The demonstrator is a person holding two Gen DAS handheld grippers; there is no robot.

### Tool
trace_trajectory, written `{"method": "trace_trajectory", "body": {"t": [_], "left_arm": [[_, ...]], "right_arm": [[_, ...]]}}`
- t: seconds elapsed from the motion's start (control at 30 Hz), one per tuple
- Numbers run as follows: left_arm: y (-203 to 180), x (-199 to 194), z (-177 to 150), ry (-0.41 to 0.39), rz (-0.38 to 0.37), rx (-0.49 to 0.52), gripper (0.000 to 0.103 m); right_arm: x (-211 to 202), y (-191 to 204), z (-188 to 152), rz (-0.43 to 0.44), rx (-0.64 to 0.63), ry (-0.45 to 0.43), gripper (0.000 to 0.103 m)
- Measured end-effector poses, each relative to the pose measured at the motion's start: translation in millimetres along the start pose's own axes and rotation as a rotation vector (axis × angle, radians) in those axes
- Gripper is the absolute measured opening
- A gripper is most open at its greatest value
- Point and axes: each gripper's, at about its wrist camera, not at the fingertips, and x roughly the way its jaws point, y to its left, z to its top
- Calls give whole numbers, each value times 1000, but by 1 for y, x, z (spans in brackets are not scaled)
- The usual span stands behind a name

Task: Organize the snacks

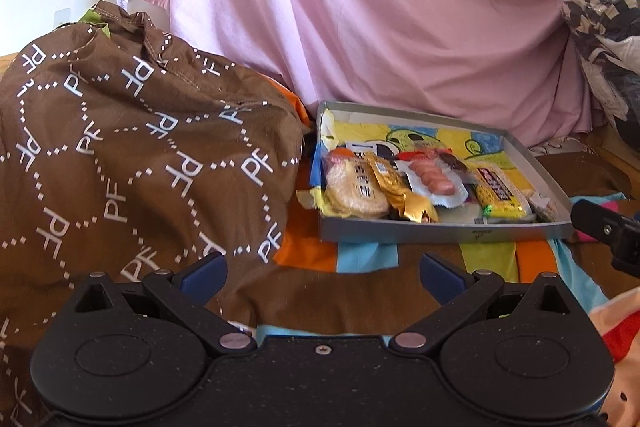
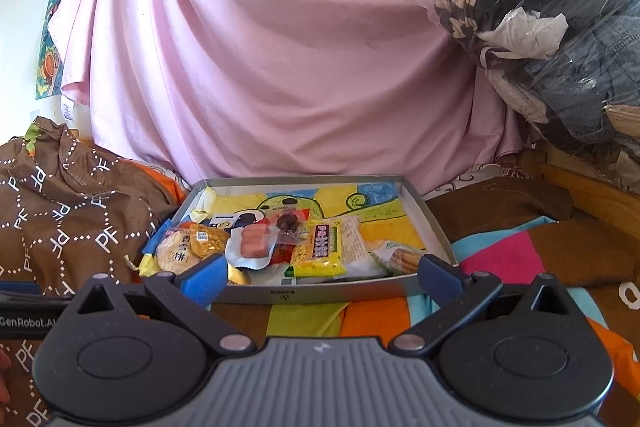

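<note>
Nearby, crinkly snack packets [image 2: 280, 247] in shallow tray [image 2: 320, 295]

We read the white letters "PF", repeated inside dotted white diamonds, across the brown printed fabric bag [image 1: 132, 147]. On the black gripper body [image 2: 24, 319] at the left edge of the right wrist view we make out "GenRobot.AI", its end cut off by the frame. The yellow snack packet [image 2: 320, 247] and the round rice-cracker packet [image 2: 176, 255] carry Chinese characters too blurred to read.

Both wrist views low, forward-facing, sharing snack tray [image 1: 440, 231] [image 2: 320, 293].
</note>
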Motion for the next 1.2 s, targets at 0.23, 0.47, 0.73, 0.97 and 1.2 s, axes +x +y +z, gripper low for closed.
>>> {"method": "trace_trajectory", "body": {"t": [0.23, 0.47, 0.73, 0.97, 1.2], "left_arm": [[8, -7, -18, 45, -4, -21, 102], [19, -11, -37, 98, 21, -23, 102], [22, -17, -47, 153, 24, -28, 102], [18, -24, -51, 135, 7, 4, 102], [22, -30, -58, 152, 20, -8, 102]], "right_arm": [[-6, 4, -8, 3, 9, 21, 103], [-18, 10, -18, 10, -4, 14, 103], [-34, 15, -27, -15, -21, -2, 103], [-48, 19, -39, -7, -53, 4, 103], [-56, 16, -47, -6, -44, 8, 103]]}}
